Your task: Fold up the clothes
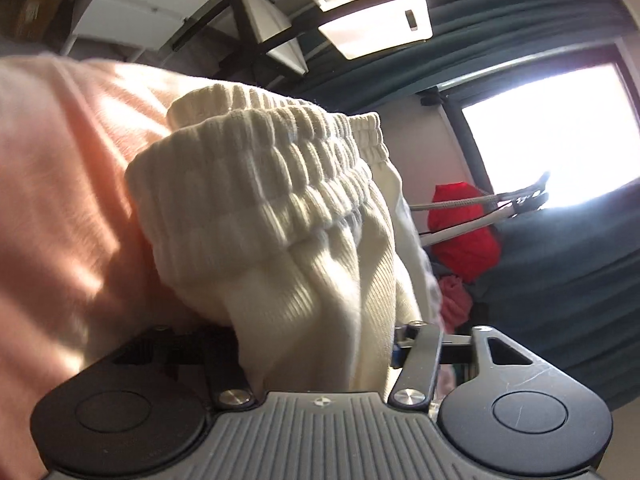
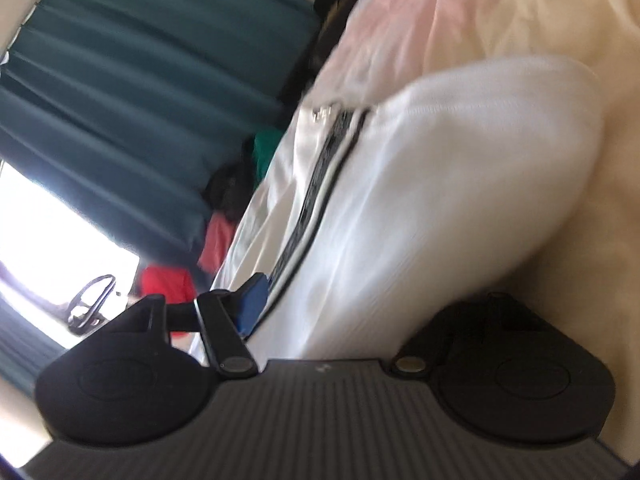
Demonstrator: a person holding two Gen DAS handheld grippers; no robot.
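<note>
A cream-white garment with a ribbed elastic waistband (image 1: 276, 168) fills the middle of the left wrist view. My left gripper (image 1: 316, 344) is shut on its bunched fabric just below the waistband, held up in the air. In the right wrist view the same white garment (image 2: 420, 208) shows a dark side stripe (image 2: 320, 184). My right gripper (image 2: 328, 320) is shut on that fabric; its blue finger pad (image 2: 252, 300) presses the cloth at the left. The view is blurred by motion.
A person's peach-pink top (image 1: 60, 200) is close on the left. Teal curtains (image 2: 120, 80) and a bright window (image 1: 552, 132) lie behind. Red (image 1: 464, 232) and pink clothes (image 1: 456, 296) lie on a dark teal surface (image 1: 560, 292). A lamp (image 1: 376, 20) hangs overhead.
</note>
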